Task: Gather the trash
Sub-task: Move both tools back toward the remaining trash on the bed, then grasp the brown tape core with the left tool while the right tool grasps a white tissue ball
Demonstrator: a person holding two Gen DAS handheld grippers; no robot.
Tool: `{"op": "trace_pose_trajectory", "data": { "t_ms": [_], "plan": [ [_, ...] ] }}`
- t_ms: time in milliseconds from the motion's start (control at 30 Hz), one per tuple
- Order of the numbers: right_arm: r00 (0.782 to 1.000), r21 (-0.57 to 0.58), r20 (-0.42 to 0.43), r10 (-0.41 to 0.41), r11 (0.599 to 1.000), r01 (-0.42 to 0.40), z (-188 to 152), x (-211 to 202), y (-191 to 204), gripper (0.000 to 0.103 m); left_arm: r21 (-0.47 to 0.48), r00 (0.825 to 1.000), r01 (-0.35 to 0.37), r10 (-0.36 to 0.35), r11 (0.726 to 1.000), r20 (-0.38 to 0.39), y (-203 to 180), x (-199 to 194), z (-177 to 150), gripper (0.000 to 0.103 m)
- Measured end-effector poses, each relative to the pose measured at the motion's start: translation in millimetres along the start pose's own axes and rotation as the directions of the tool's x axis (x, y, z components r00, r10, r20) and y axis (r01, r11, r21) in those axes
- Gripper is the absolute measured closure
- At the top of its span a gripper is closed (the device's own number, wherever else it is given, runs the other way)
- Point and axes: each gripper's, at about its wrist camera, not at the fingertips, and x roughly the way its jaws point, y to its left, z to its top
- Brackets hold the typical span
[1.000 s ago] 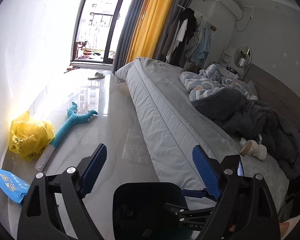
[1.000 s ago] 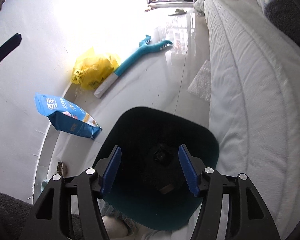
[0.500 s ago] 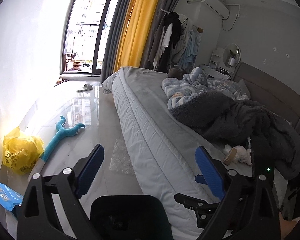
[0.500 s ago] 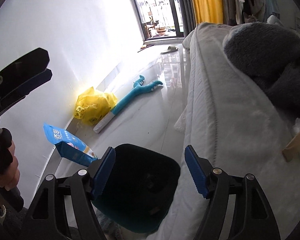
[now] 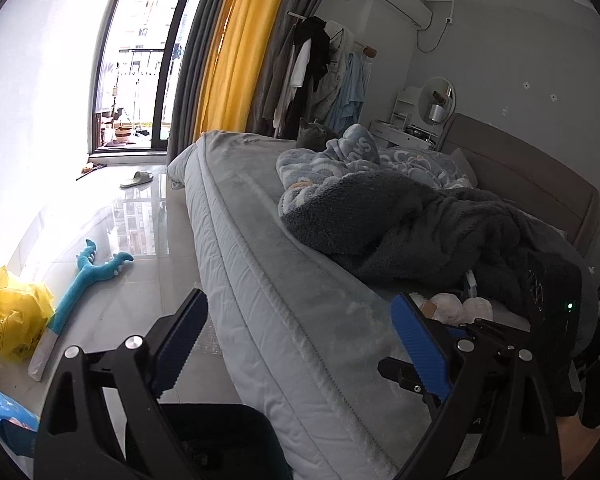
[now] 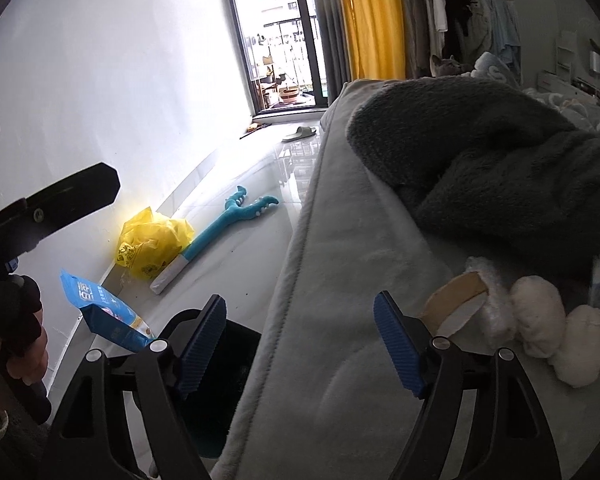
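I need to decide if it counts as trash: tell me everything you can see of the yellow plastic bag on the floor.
The yellow plastic bag is thin, crumpled film with dark printing low on its side. It sits slumped and bunched on the glossy floor against the white wall, its mouth gathered upward. The white end of the blue long-handled toy lies right beside it; contact is unclear.

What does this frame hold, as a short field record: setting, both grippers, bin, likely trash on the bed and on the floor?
setting: bedroom, bed beside a tiled floor
left gripper: open, empty
right gripper: open, empty, above the bed edge
bin: dark, on the floor against the bed
on bed: white crumpled tissues beside a grey blanket
on floor: yellow plastic bag, blue packet, teal toy
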Motion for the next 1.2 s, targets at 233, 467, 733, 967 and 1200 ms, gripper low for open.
{"op": "trace_pose_trajectory", "data": {
  "t_ms": [233,467,733,967,1200],
  "plan": [
    [0.997,0.001,0.031,-0.065,0.998,0.065,-2,-18,-38,0.025,0.005,0.999,0.044,-0.044,0.999,-0.031,-28,30,-2,0.008],
    [0.992,0.036,0.049,-0.115,0.993,0.113,-3,-30,-80,0.025,0.034,0.993,0.092,-0.089,0.995,-0.071,-54,58,-6,0.008],
    [0.988,0.076,0.047,-0.148,0.987,0.144,-11,-36,-122,0.025,0.086,0.980,0.153,-0.140,0.984,-0.142,-83,91,-17,0.008],
    [0.984,0.124,0.040,-0.175,0.978,0.169,-13,-38,-163,0.024,0.096,0.965,0.195,-0.173,0.976,-0.199,-103,124,-26,0.010],
    [0.982,0.143,0.014,-0.189,0.972,0.185,-17,-36,-189,0.024,0.128,0.952,0.227,-0.192,0.965,-0.239,-122,146,-35,0.020]
  ]
}}
